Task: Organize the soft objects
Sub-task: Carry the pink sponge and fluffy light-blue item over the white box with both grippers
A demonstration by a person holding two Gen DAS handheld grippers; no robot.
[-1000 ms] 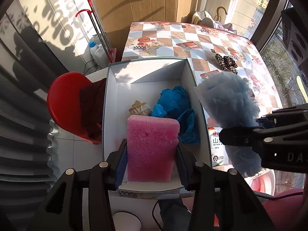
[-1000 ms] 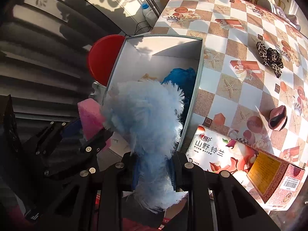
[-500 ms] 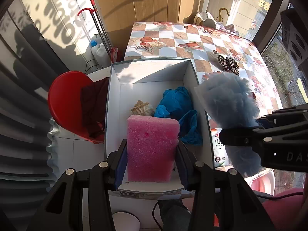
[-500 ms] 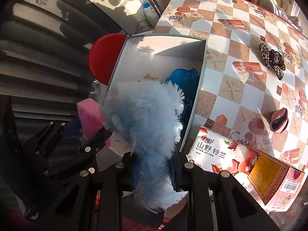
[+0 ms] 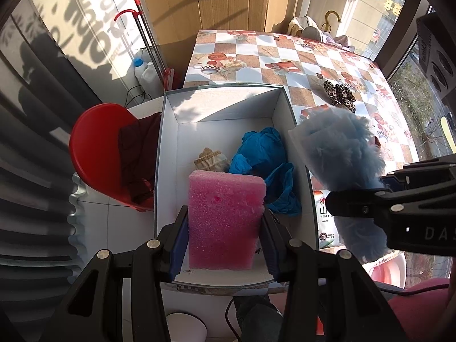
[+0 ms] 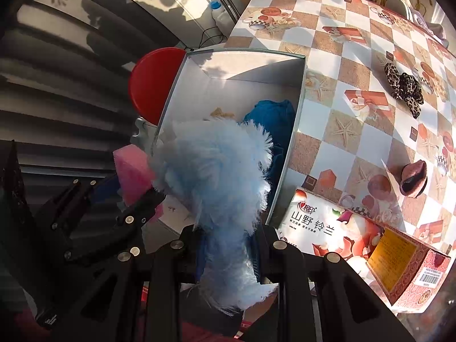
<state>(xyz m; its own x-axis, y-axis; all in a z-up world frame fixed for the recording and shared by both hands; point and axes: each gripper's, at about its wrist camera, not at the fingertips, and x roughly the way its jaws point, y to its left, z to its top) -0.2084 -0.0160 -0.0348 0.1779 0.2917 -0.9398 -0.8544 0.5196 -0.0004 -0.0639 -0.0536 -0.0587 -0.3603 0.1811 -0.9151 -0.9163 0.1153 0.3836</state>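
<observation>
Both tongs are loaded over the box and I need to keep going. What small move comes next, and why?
Probably lower the left tongs and let go of the pink sponge: it already hangs over the bare near end of the white box, beside the blue cloth. The right tongs, gripping the fluffy blue thing, can follow.

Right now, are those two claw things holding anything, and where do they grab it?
The left gripper squeezes a pink sponge by its lower sides. The right gripper pinches a fluffy blue duster near its lower end.

"山野铃兰" on printed carton (image 6: pixel 336 236)
</observation>
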